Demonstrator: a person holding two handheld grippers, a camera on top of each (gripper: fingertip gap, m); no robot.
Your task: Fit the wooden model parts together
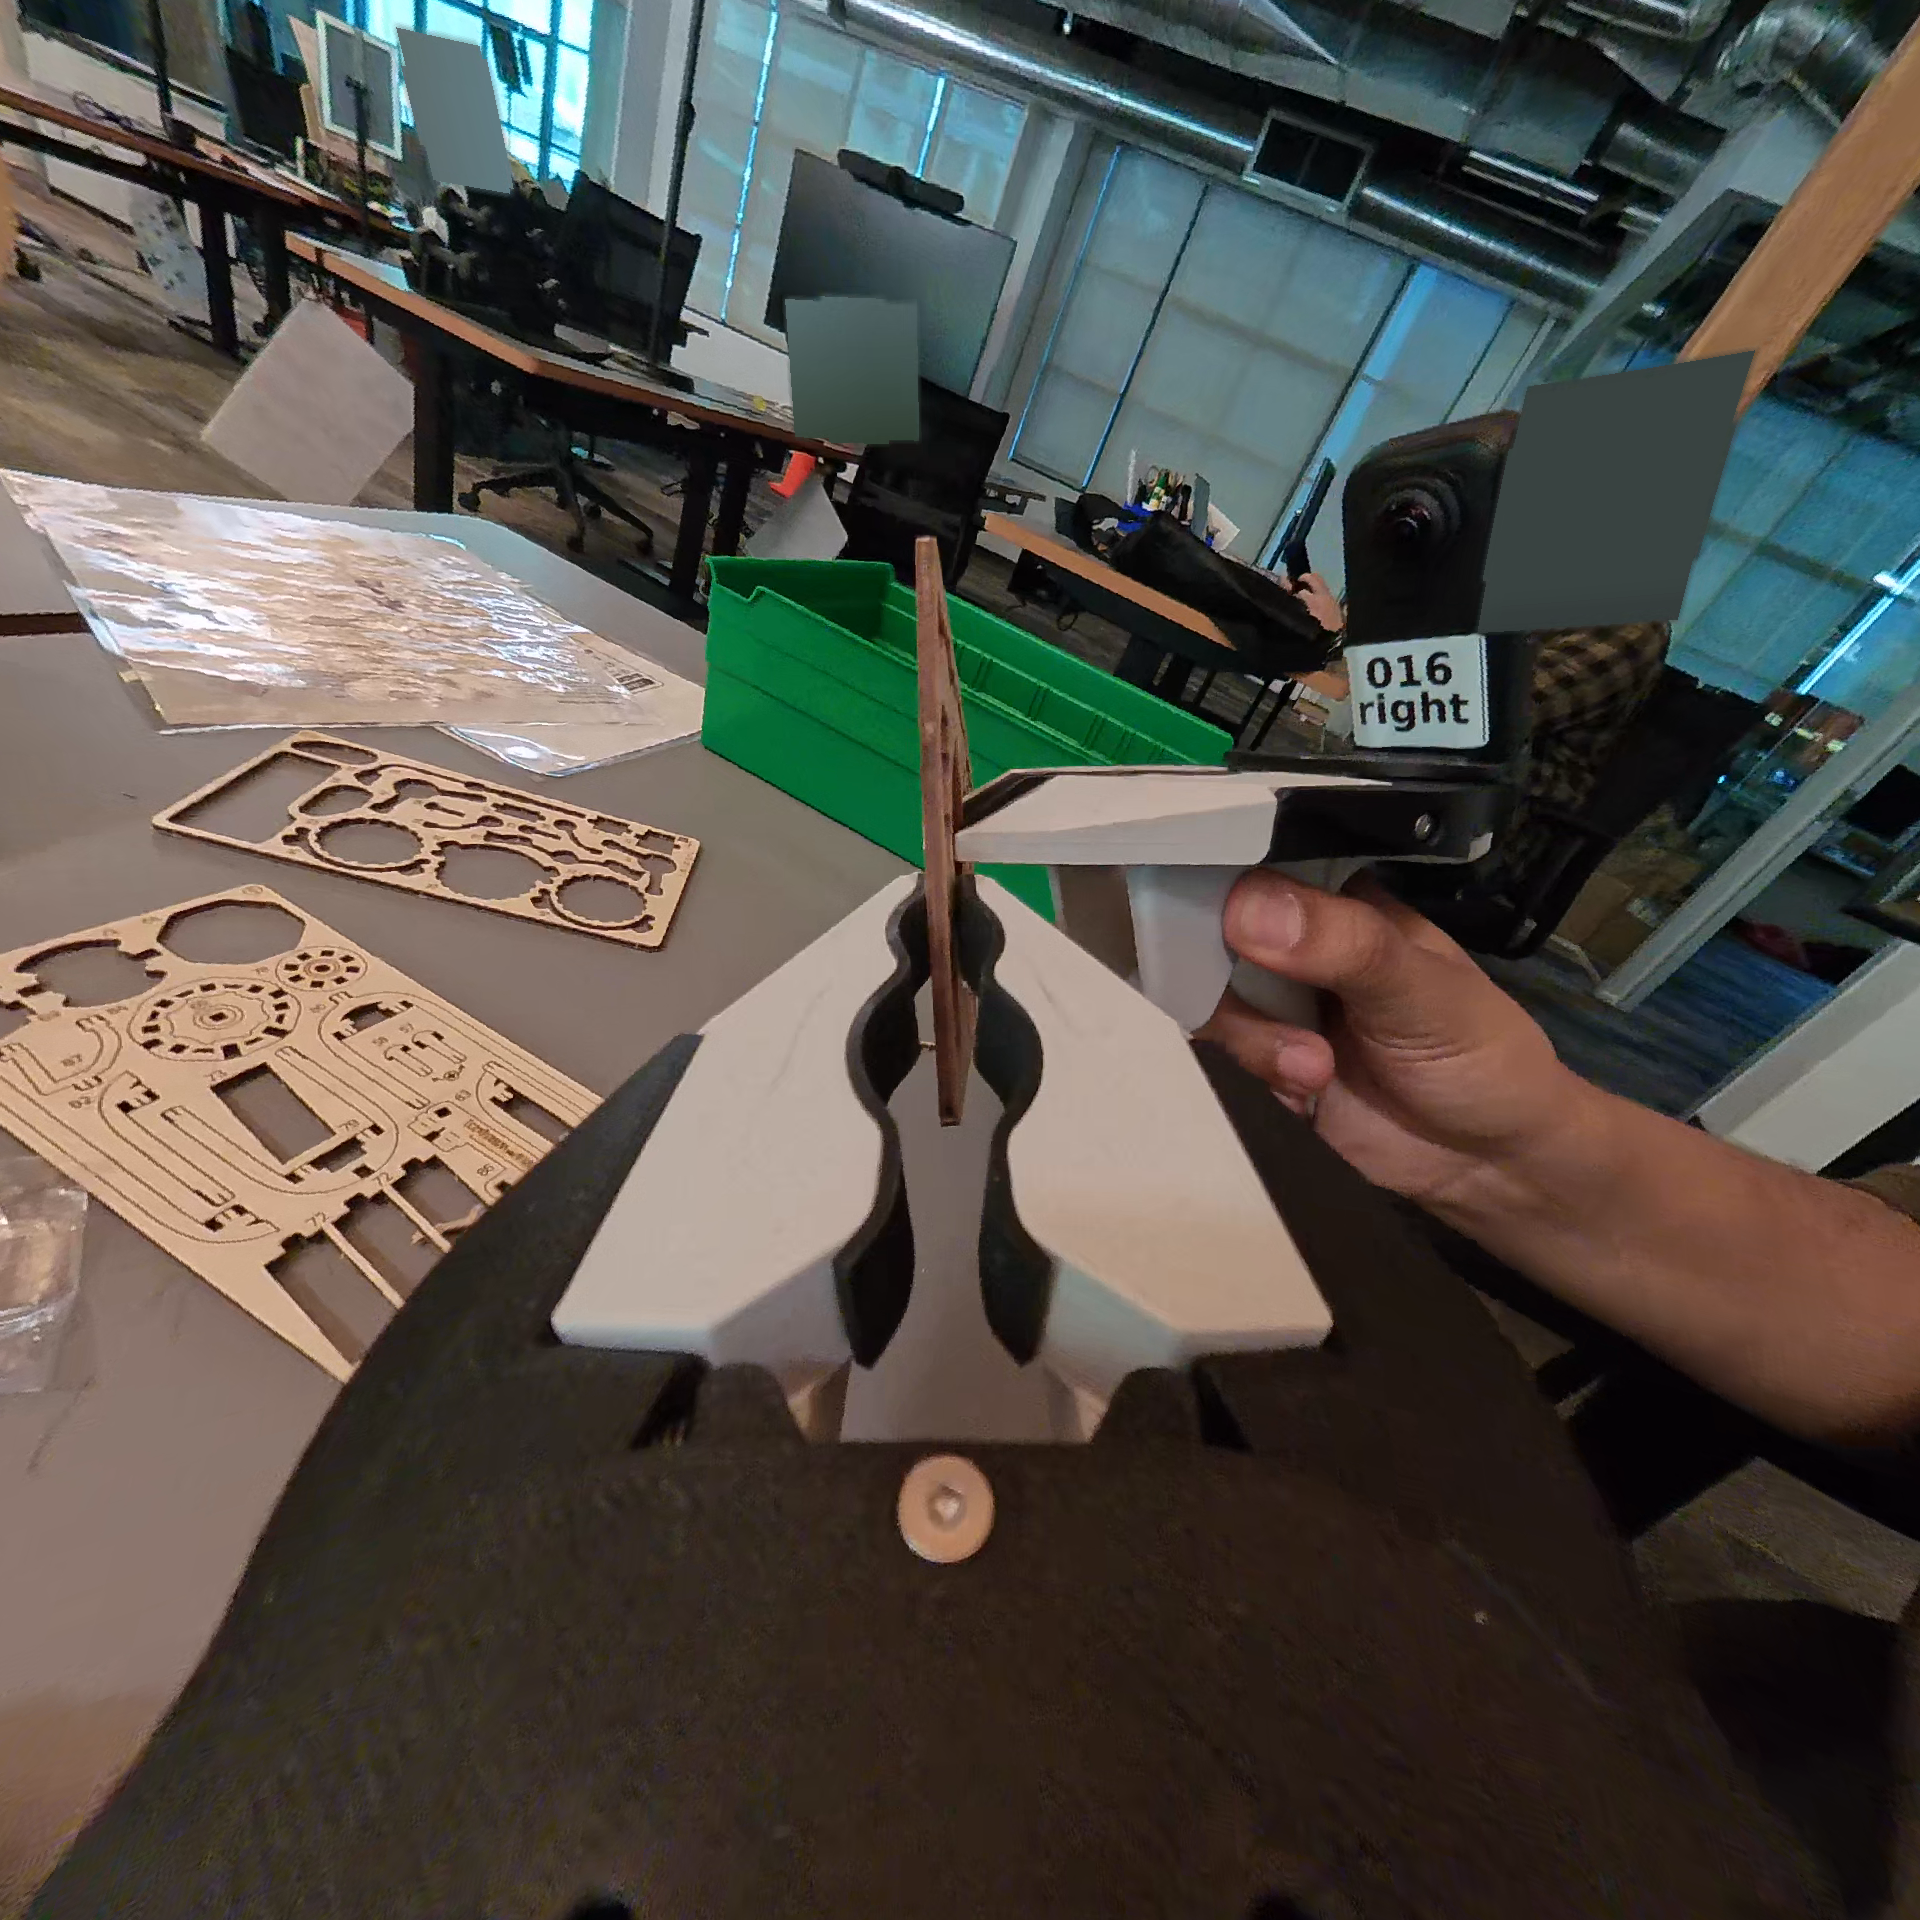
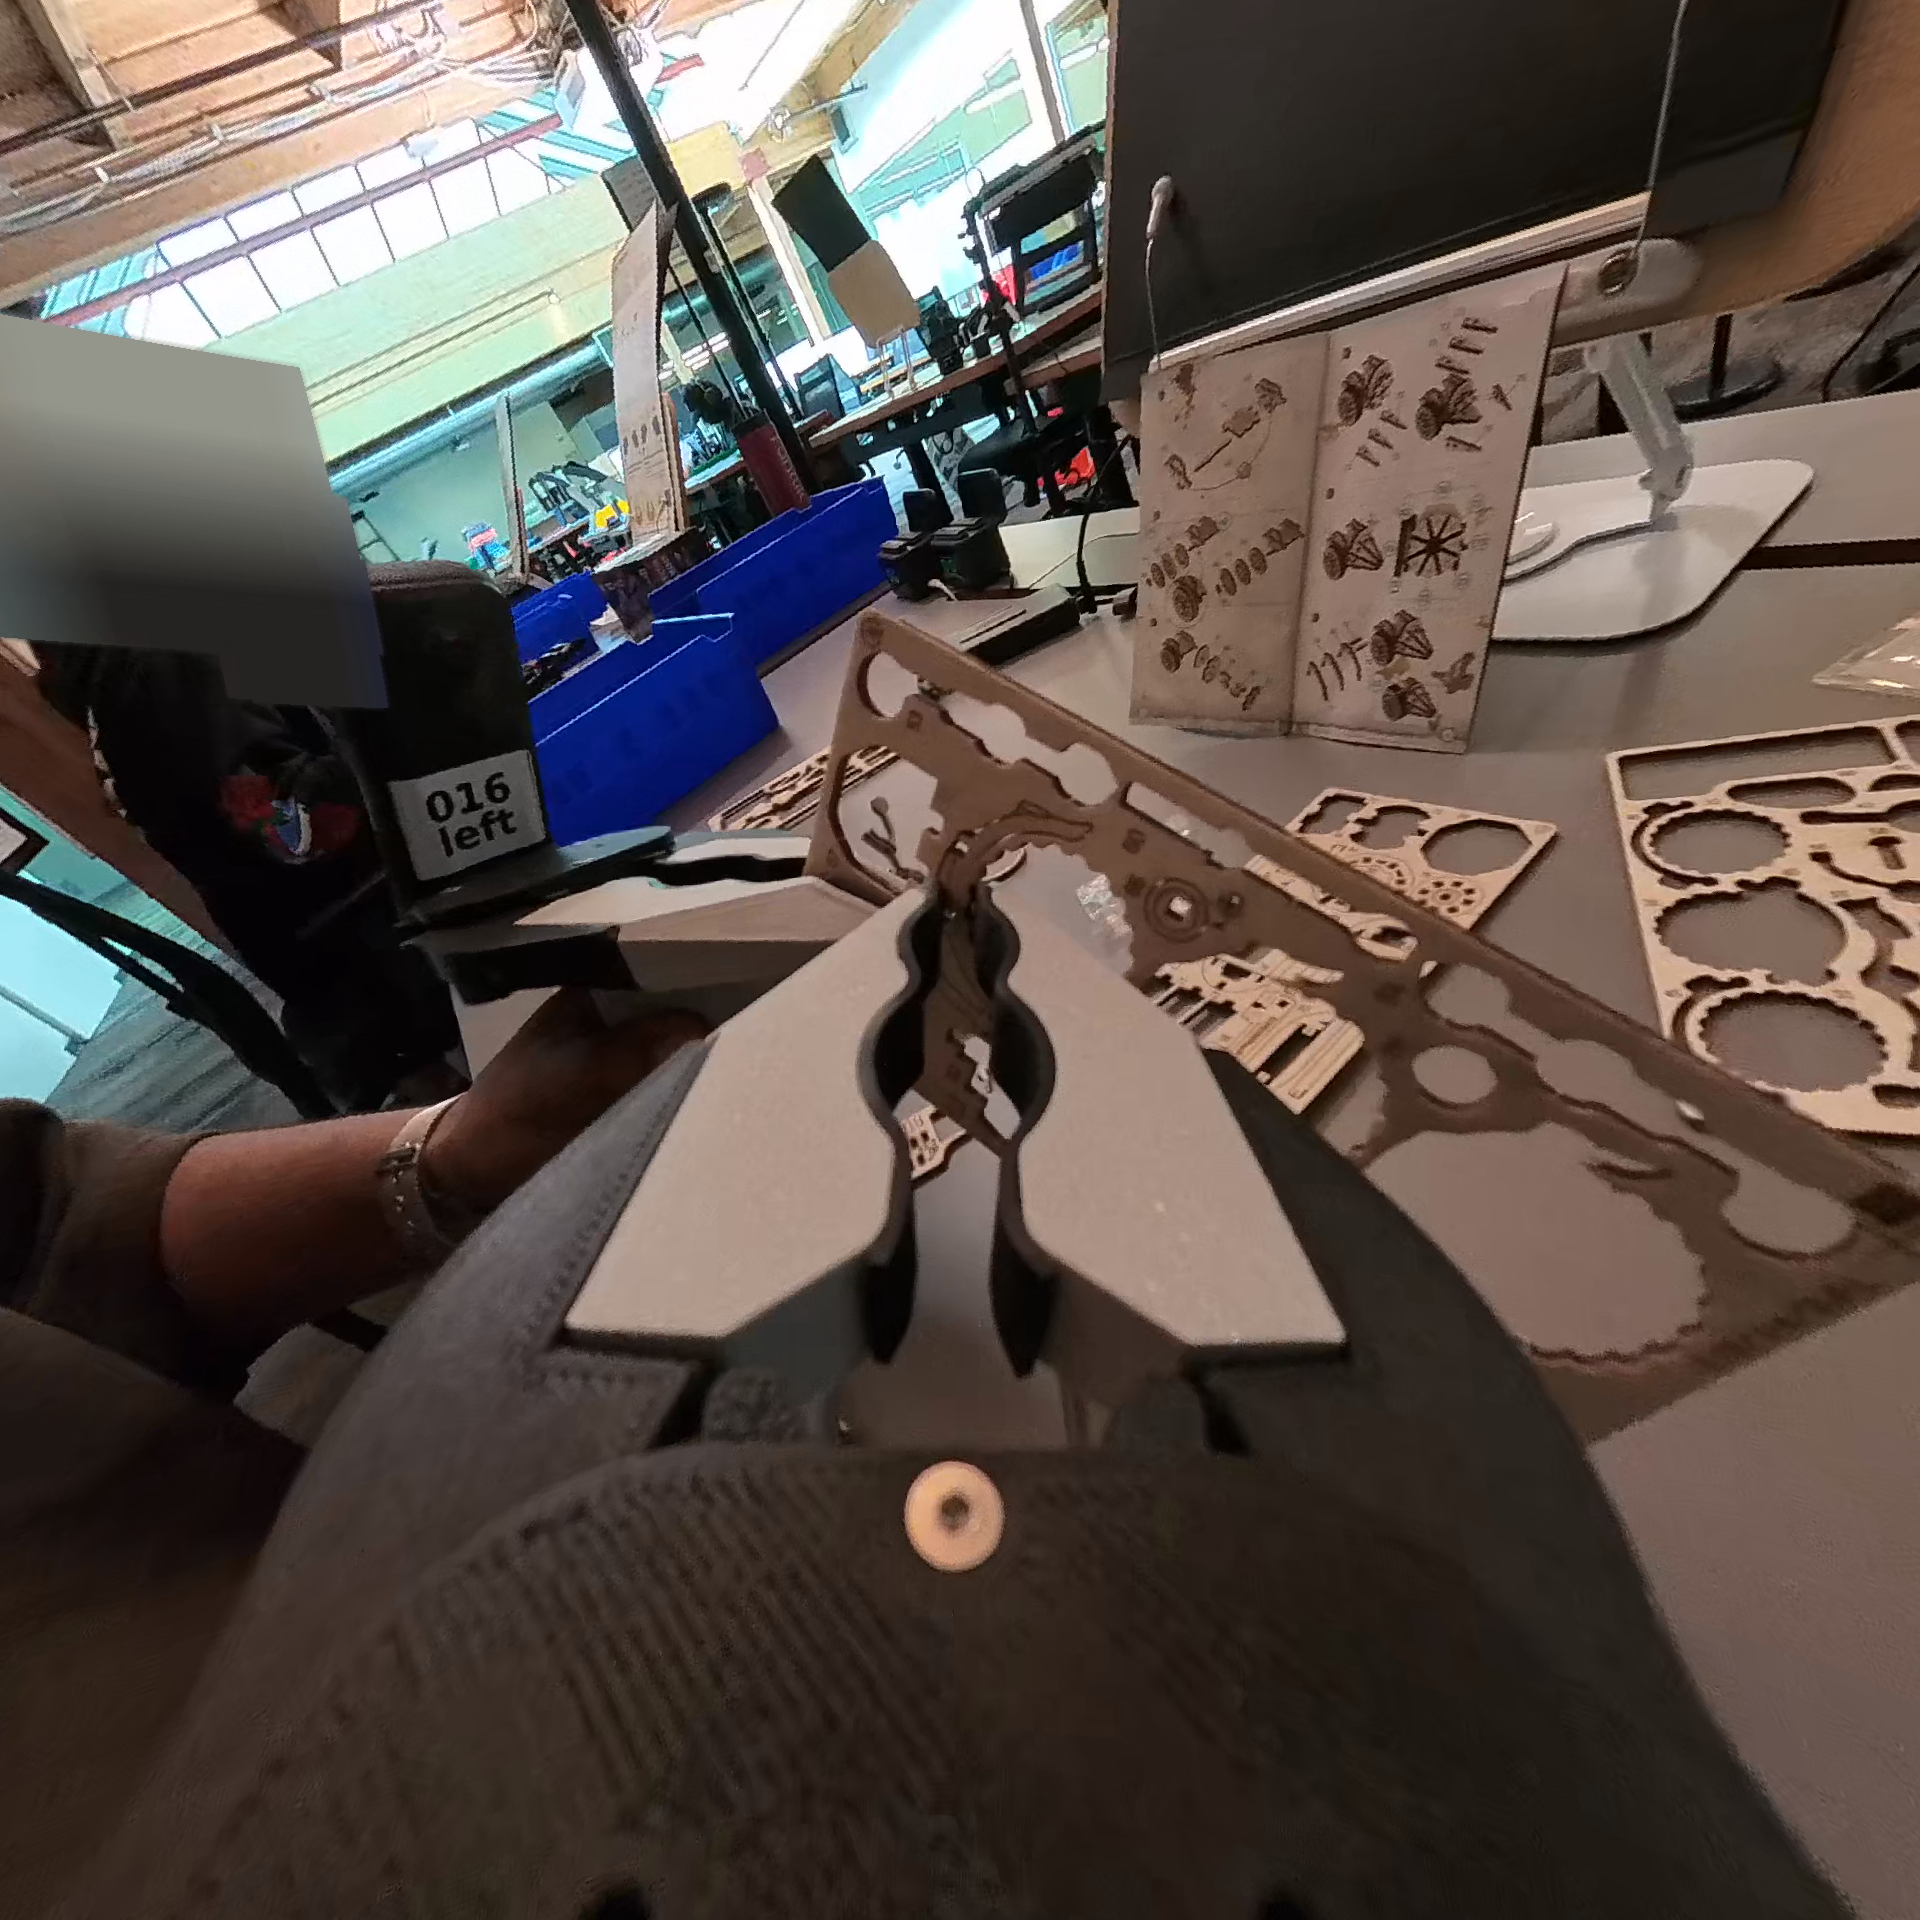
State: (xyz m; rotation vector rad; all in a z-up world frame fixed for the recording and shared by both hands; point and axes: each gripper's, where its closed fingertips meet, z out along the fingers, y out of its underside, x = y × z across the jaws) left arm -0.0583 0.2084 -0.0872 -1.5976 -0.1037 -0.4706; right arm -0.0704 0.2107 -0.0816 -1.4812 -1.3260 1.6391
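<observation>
Open-plan workshop desks and windows are seen behind a grey tabletop (image 1: 727, 831) strewn with laser-cut wooden sheets (image 1: 239, 1081), several already emptied of parts. A dark wooden sheet (image 1: 948, 831) is held upright above the tabletop, clamped edge-on between the closed left tongs (image 1: 945, 914). The right tongs (image 2: 951, 914) are closed on a part (image 2: 961, 997) that sits within that same sheet (image 2: 1351, 987), apparently being worked free. An instruction booklet (image 2: 1330, 540) is propped beside a monitor stand, and a green bin (image 1: 831, 707) sits beyond. No assembled model is visible, so the fitting itself is judged not yet begun, with part removal in hand.
</observation>
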